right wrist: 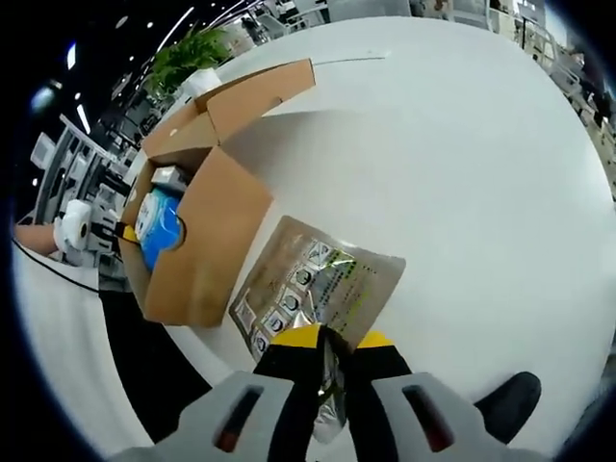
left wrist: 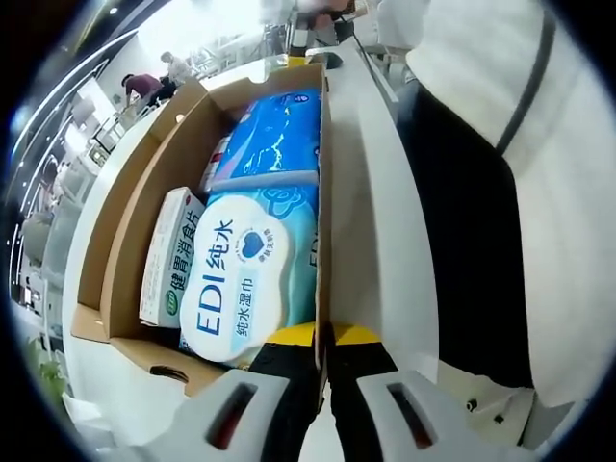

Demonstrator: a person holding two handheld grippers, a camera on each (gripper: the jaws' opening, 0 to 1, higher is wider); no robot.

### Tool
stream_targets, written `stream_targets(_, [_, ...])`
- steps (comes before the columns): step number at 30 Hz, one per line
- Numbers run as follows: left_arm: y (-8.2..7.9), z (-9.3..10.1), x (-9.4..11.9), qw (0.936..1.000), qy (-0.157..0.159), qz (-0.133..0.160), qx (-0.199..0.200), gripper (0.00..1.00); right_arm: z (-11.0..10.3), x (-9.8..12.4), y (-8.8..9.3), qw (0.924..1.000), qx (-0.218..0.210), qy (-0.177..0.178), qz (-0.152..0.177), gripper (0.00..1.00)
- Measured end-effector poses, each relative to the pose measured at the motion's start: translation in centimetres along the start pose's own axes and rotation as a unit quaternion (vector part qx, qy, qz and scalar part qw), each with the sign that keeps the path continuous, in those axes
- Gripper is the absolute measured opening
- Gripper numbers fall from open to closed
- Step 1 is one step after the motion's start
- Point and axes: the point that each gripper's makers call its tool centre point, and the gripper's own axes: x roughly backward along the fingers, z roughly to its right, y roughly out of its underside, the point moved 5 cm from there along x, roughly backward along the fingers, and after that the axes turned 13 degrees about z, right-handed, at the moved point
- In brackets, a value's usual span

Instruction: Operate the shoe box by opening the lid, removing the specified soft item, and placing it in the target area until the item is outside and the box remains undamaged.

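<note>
The left gripper [left wrist: 322, 339] has its jaws pinched on the near right wall of the open shoe box [left wrist: 323, 192], beside a wet-wipes pack [left wrist: 245, 279]. The right gripper [right wrist: 327, 348] is clamped on the near edge of a silvery soft pouch [right wrist: 313, 284], lying on the white counter [right wrist: 462, 154] just right of the box.

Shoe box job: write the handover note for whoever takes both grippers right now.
Left gripper: shut on the box wall, steadying the open shoe box.
Right gripper: shut on the foil pouch, which lies on the white table beside the box.
Done: lid open, pouch out.
Inside: wipes pack, blue pack, small white carton.
Left: release the pouch, then the wall.
</note>
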Motion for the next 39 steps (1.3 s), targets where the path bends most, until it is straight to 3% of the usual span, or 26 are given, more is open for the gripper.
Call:
stream_targets(25, [-0.4, 0.0, 0.2, 1.0, -0.002, 0.005, -0.007, 0.03, 1.3, 0.3, -0.4, 0.9976, 0.001, 0.068, 0.011, 0.15])
stream_targets(32, [-0.6, 0.0, 0.3, 1.0, 0.001, 0.005, -0.007, 0.03, 2.2, 0.5, -0.8, 0.9956, 0.016, 0.086, 0.034, 0.18])
stream_targets(39, [-0.2, -0.1, 0.2, 1.0, 0.003, 0.004, -0.007, 0.02, 1.9, 2.0, -2.5, 0.9915, -0.001, 0.098, 0.086, 0.25])
